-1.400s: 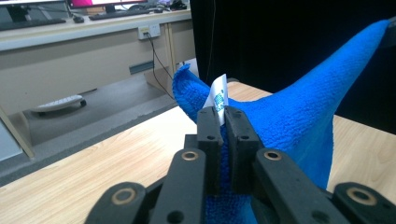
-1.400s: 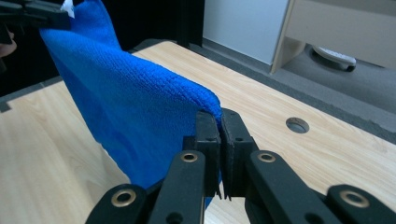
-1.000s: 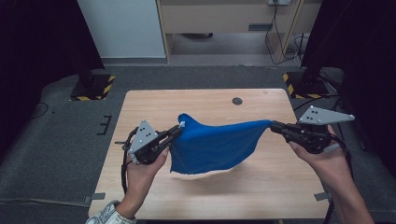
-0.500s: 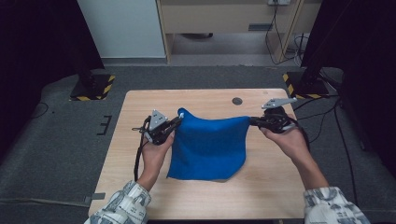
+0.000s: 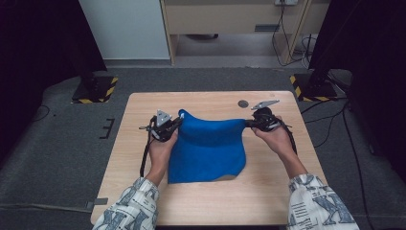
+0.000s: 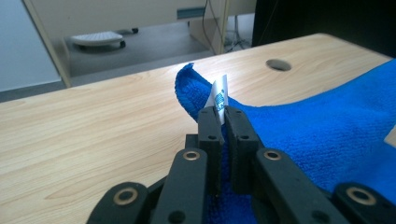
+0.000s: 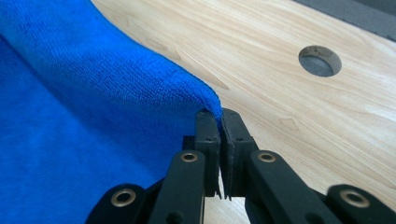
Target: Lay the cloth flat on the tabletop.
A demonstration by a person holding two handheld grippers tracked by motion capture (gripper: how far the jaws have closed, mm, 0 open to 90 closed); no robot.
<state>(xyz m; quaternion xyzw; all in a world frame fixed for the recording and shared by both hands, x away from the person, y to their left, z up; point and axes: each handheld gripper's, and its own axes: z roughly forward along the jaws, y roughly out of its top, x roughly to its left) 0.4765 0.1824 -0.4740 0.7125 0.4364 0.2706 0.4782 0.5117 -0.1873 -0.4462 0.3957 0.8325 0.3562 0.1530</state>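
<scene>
High view: blue towel [image 5: 207, 148] draped over the table [image 5: 143, 129], far edge lifted between left gripper [image 5: 175, 125] and right gripper [image 5: 248, 124]. Both clamped shut on far corners, left one pinching the white tag [image 6: 219, 93] too. Likely mid-spread or mid-fold; next, keep edge taut, lower evenly, then release.

The blue towel [image 6: 327, 135] ran off the right edge of the left gripper view and off the left and top edges of the right gripper view. Print on its white label [image 6: 219, 95] was too small to read. Its far corners lay pinched out of sight inside the tongs.
</scene>
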